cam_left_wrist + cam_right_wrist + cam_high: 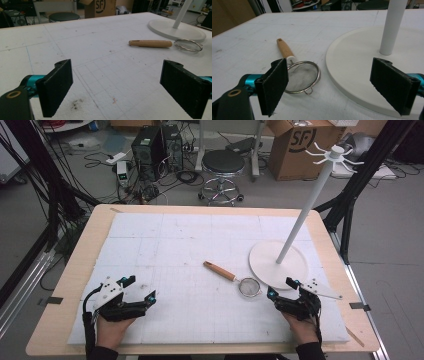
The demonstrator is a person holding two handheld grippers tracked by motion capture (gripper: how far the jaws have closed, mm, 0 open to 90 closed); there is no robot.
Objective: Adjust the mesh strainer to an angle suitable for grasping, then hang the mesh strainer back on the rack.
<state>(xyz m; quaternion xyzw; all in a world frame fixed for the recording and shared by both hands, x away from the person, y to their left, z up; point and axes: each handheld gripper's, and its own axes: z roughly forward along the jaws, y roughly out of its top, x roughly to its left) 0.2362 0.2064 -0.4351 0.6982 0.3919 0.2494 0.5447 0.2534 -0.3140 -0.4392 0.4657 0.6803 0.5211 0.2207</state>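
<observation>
A small mesh strainer point(248, 287) with a wooden handle point(219, 270) lies flat on the white foam mat, just left of a white hook stand's round base point(278, 260). My right gripper point(282, 288) rests near the table's front right, open, jaws wide with nothing between them; the strainer point(302, 77) lies just beyond its left jaw, the stand base point(359, 72) and pole point(392, 26) ahead. My left gripper point(141, 288) sits at the front left, also open and empty. In the left gripper view the strainer point(188, 45) and its handle point(150, 43) lie far off to the right.
The white stand's pole point(310, 200) leans up to a ring of hooks point(334, 155). The foam mat point(190, 240) covers a wooden table point(80, 255). Beyond the table stand a stool point(222, 167), a cardboard box point(295, 145) and computer gear with cables point(155, 150).
</observation>
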